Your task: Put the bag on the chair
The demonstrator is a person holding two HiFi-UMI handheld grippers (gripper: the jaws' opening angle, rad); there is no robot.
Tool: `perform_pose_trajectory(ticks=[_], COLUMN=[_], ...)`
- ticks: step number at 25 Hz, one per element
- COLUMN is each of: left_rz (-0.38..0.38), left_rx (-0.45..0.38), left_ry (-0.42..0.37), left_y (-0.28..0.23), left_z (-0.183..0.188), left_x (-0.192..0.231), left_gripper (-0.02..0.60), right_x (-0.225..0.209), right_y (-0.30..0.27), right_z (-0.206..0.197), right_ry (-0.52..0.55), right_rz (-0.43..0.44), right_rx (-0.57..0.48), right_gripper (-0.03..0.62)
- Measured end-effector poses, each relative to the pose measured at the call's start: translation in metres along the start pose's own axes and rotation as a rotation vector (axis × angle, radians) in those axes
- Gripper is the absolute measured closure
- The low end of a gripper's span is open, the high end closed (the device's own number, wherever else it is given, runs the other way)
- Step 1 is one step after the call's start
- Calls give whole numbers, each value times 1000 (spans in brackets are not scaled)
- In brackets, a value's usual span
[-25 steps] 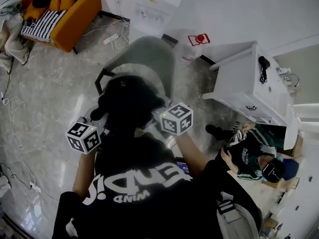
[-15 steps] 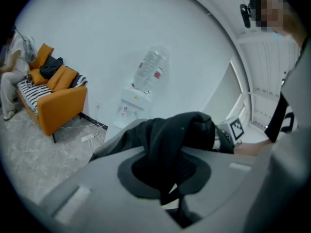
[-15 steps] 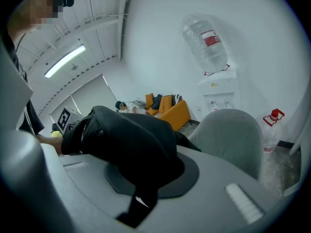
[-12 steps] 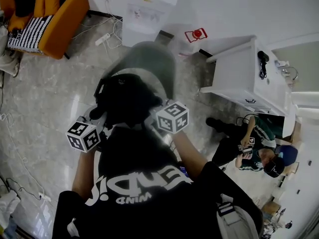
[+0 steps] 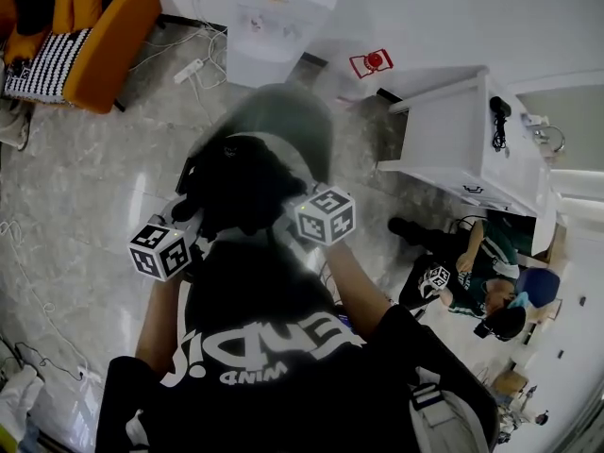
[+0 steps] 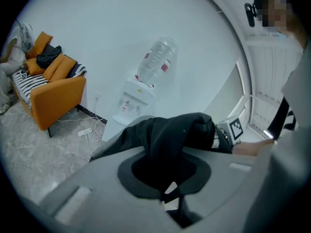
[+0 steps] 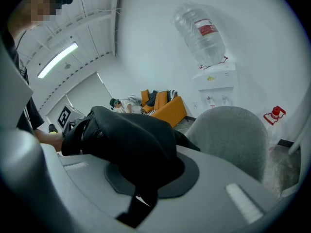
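Entry, both tools loaded. The left tool point(image 5: 193, 225) and the right tool point(image 5: 297, 220) were each clamped on black fabric of the bag point(image 5: 243, 185), one at either side of it.

Head view: the bag hung between the two tools, directly over the seat of the grey chair point(image 5: 283, 125). From this steep angle I could not tell whether it touched the seat. Only this view took in a seated person point(image 5: 477, 281) at the right, beside a white cabinet point(image 5: 462, 149).

Left gripper view: the jaws of the left tool point(image 6: 167, 198) were nearly together, with a fold of the bag point(image 6: 170, 135) pinched between them. The bag's bulk hid most of the chair here (only a grey sliver showed). A water dispenser point(image 6: 133, 98) and an orange sofa point(image 6: 53, 93) stood behind.

Right gripper view: the right tool point(image 7: 141, 198) gripped the bag point(image 7: 126, 140) the same way. This view alone gave the chair point(image 7: 228, 135) backrest plainly, just beyond the bag and to its right.
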State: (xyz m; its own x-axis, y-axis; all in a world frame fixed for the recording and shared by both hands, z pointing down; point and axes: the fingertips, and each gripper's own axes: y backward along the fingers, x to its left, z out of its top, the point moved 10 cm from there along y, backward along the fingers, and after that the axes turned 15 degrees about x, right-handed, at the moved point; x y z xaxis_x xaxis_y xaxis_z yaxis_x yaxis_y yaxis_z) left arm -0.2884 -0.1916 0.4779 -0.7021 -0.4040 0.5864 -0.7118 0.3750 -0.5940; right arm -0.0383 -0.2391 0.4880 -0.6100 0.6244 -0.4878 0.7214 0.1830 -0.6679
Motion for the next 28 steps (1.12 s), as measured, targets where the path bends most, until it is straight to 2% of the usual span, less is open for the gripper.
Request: perform_pose_trajectory(ticks=[16, 21, 28], left_rz=[-20, -20, -18], left_rx=[79, 80, 108], left_ry=[32, 34, 43], left_y=[-59, -73, -90], left_z=[21, 26, 16], left_x=[56, 71, 83], left_gripper=[548, 548, 546], right_x=[-65, -81, -96], right_y=[-44, -58, -73], right_z=[12, 12, 0], right_ry=[-46, -81, -121], right_rz=[-9, 3, 17], right_rx=[59, 51, 83], right_gripper=[560, 560, 559])
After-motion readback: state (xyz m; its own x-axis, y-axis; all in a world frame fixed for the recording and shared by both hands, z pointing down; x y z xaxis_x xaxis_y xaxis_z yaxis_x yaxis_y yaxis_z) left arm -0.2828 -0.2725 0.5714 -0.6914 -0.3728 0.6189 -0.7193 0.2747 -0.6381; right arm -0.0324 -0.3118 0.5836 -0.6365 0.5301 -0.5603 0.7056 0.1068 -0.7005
